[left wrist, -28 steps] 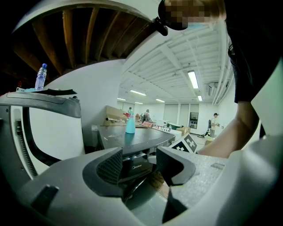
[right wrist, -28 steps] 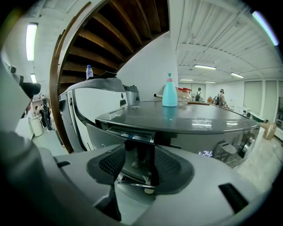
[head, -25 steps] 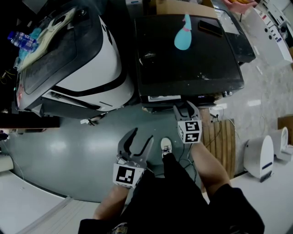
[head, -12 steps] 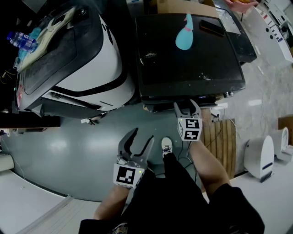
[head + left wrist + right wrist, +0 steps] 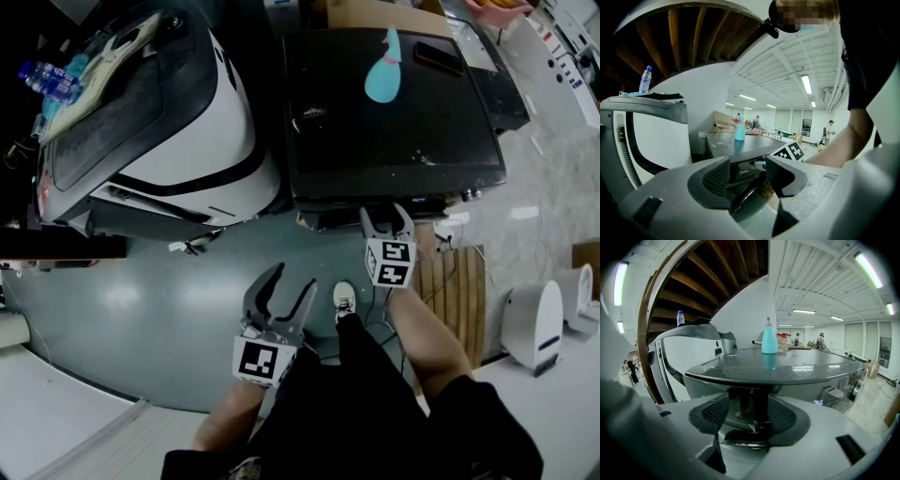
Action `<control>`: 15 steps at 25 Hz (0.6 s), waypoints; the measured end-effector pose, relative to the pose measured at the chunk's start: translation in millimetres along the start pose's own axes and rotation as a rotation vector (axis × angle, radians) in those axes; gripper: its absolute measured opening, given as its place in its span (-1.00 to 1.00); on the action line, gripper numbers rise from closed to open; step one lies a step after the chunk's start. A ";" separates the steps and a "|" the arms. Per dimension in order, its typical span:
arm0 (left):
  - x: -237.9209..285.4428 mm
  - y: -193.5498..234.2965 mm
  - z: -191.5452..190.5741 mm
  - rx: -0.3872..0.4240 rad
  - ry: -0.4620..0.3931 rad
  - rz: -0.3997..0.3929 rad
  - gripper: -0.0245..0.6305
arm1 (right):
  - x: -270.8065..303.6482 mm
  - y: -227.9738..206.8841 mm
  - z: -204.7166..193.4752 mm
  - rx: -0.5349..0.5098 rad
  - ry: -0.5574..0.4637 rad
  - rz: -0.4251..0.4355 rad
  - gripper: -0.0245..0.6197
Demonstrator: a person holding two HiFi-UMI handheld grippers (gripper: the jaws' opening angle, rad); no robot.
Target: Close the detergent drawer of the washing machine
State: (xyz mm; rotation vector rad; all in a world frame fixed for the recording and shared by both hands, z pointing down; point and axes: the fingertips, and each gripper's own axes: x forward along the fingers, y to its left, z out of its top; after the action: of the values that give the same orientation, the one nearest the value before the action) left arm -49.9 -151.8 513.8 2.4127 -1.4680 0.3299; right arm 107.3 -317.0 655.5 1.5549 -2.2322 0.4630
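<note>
Seen from above, a washing machine [image 5: 394,122] with a glossy black top stands at the upper middle of the head view. A teal spray bottle [image 5: 382,80] lies on its lid. The detergent drawer [image 5: 328,221] shows only as a thin pale strip along the machine's front edge, towards the left corner, just under the lid. It looks pushed in almost level with the dark front panel; whether it is fully home cannot be told.

The right gripper [image 5: 384,217] is held just beside the drawer, at its right end, with its tips up against the front of the machine. In the right gripper view its two ribbed jaws stand wide apart, having just been opening. Only the machine's shadowed front shows in the gap between them, and the pads press on nothing.

The left gripper [image 5: 292,279] is held lower in the head view, above the grey floor [image 5: 141,300], well apart from the drawer and in front of it to the left. Its jaws are also spread and empty. The person's white shoe [image 5: 343,300] rests on the floor between the two grippers.
</note>
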 end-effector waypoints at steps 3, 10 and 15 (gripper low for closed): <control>-2.5 1.2 0.6 0.001 0.002 0.005 -0.25 | 1.1 -1.1 -0.5 0.007 -0.001 -0.014 -0.12; -11.7 1.6 1.9 0.007 -0.004 0.014 -0.25 | 1.5 -1.4 -1.0 0.012 0.003 -0.026 -0.13; -20.9 1.4 5.6 0.012 -0.017 0.021 -0.25 | -5.3 -0.7 2.3 -0.004 0.016 -0.042 -0.17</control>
State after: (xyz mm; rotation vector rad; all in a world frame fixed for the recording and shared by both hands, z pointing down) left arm -60.3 -137.3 501.5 2.4167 -1.5043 0.3240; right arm 109.4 -313.9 650.9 1.5878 -2.1825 0.4565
